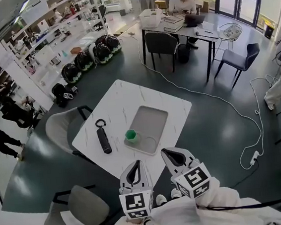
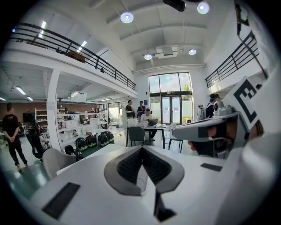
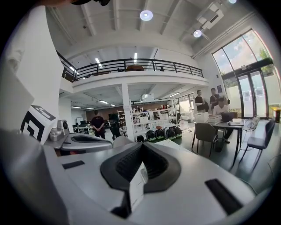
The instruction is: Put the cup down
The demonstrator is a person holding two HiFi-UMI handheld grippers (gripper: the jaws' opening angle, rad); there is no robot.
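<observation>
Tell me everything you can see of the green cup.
The green cup is small and bright green all over, plastic by the look of it, with a slightly angular outline seen from above. It sits on the near left corner of the grey tray, which lies on the white table. Only the tray touches it; nothing holds it. It is too small to tell whether it has a handle or holds anything.

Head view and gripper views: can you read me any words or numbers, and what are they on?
No text reads clearly.
Left gripper and right gripper cubes: square patterns, no letters.
White clothing: dark letters, cut off, unreadable.
White tag in right gripper view: any print too small.
</observation>
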